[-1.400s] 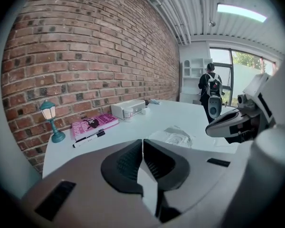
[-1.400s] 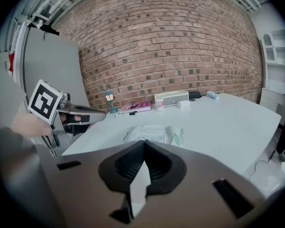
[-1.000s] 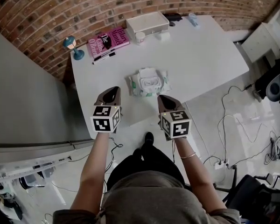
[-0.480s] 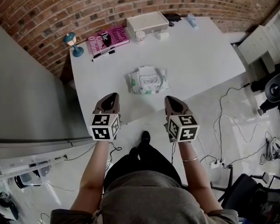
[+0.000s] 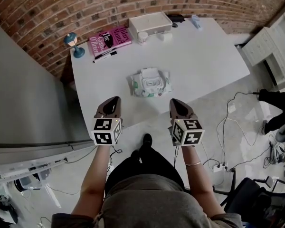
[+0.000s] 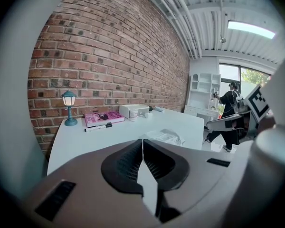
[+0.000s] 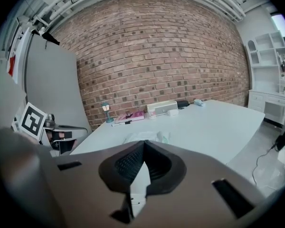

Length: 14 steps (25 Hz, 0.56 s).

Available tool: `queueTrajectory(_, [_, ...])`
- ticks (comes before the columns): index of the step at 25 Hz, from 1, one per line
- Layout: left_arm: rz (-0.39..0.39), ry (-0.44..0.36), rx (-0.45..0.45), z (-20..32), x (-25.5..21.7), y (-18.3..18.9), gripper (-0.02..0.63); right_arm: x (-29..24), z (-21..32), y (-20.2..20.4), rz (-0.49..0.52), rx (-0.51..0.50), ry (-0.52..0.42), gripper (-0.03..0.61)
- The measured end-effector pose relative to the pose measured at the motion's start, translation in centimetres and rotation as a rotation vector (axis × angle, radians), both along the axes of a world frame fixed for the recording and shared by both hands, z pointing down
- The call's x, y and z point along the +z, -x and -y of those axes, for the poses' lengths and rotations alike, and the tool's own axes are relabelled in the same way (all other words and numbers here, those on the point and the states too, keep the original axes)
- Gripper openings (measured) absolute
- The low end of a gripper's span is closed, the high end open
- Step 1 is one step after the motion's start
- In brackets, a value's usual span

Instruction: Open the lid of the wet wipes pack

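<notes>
The wet wipes pack [image 5: 151,82] lies flat near the front of the white table [image 5: 204,56], its white lid facing up and down flat. It also shows low over the jaws in the left gripper view [image 6: 165,137] and the right gripper view [image 7: 145,137]. My left gripper [image 5: 115,100] hovers at the table's front edge, left of the pack and short of it, jaws shut on nothing [image 6: 142,140]. My right gripper [image 5: 175,102] hangs level with it to the pack's right, also shut and empty [image 7: 143,142]. Neither touches the pack.
At the back of the table are a small teal lamp [image 5: 73,45], a pink book [image 5: 110,41], a marker [image 5: 105,56], a white box [image 5: 150,23] and a small jar [image 5: 142,37]. A grey panel stands left. Cables lie on the floor right.
Both grippers have drawn back a little from the pack toward the table's front edge, the right one also shifting rightward. Their jaws stay shut. The pack has not moved.
</notes>
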<state>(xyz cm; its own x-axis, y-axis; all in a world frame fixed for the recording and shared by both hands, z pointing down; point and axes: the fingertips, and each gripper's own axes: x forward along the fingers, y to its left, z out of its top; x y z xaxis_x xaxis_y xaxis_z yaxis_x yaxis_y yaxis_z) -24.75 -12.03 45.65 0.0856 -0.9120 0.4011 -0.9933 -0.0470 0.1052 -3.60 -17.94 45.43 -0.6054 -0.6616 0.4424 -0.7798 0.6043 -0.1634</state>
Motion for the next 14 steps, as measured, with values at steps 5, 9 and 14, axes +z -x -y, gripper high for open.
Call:
queueTrajectory(5, [-0.012,0.000,0.007,0.6,0.1,-0.3,0.028,0.4,0.3,-0.1,-0.003,0.002,0.008,0.002])
queueTrajectory(9, [-0.007,-0.002,0.000,1.1,0.0,-0.3,0.028,0.6,0.8,-0.3,0.000,0.006,0.012,0.002])
queueTrajectory(14, [-0.005,-0.006,-0.002,1.9,-0.1,-0.4,0.028,0.7,1.7,-0.6,0.014,0.013,0.018,0.002])
